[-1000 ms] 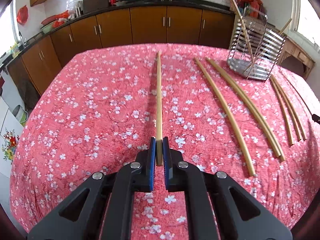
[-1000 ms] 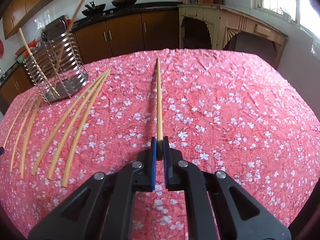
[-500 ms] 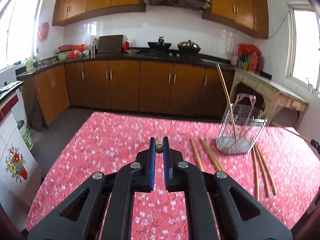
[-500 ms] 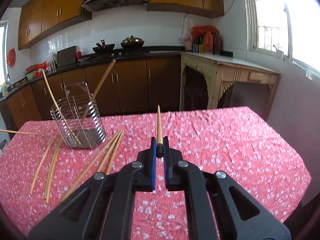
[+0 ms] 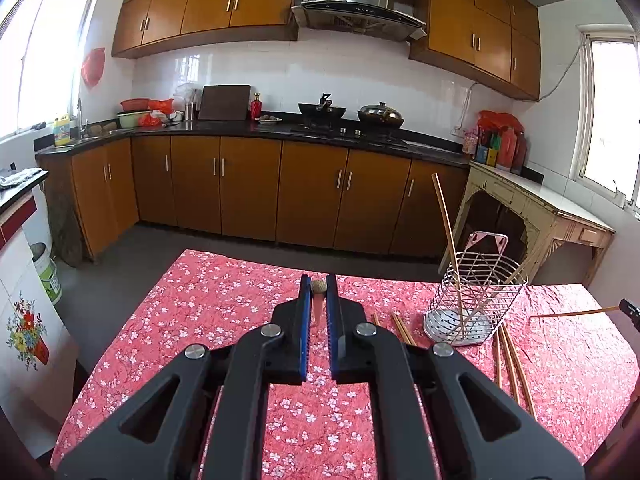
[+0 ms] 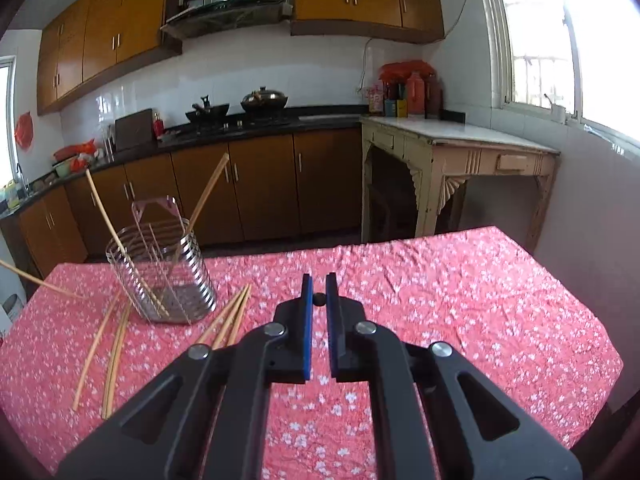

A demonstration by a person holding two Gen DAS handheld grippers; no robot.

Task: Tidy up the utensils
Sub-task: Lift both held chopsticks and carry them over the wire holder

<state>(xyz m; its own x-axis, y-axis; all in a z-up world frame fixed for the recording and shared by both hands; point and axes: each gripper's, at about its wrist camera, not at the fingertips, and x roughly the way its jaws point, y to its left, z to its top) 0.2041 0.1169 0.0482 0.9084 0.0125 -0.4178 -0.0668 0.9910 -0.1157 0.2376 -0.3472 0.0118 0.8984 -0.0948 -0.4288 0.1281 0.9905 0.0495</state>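
A red tablecloth (image 5: 208, 304) printed with small white blossoms covers the tabletop. Behind it, brown base cabinets (image 5: 248, 188) run under a black counter (image 5: 224, 130), with matching wall cabinets (image 5: 208, 0) above white tiles. A steel range hood (image 5: 360, 4) hangs over a black wok (image 5: 322, 110) and a lidded pan (image 5: 380, 114). A worn cream side table (image 6: 456, 148) stands beneath the window (image 6: 536, 36), with red bottles (image 6: 412, 92) at its far end.

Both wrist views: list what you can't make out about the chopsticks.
- Left wrist view: the held wooden chopstick shows end-on only; the left claw hides its length.
- Right wrist view: the right claw hides its chopstick likewise.
- Wire utensil holder: chopstick tips blurred behind wires.
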